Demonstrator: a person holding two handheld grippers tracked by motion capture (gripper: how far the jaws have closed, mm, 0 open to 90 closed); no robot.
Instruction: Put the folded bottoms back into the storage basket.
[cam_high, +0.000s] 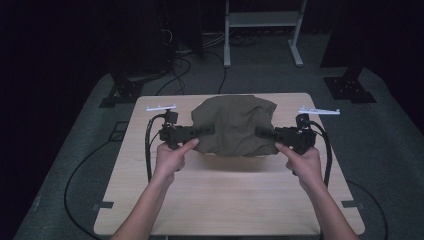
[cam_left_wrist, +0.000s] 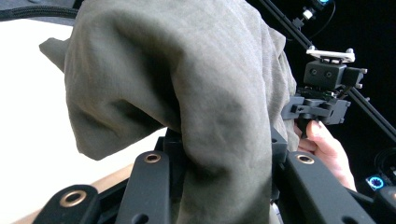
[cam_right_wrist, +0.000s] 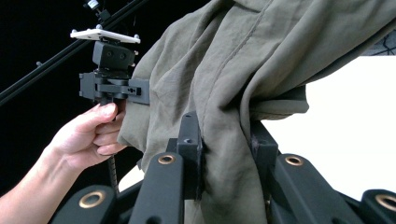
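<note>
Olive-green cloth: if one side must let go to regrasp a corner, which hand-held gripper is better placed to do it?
Neither clearly. The left hand-held gripper and the right hand-held gripper are both shut on bunched folds of the olive-green cloth, at mirrored sides; no free corner lies nearer either.

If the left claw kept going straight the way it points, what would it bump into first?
The left claw already grips the olive cloth, so it meets more cloth first. Beyond that, probably the right claw, which points back at it.
</note>
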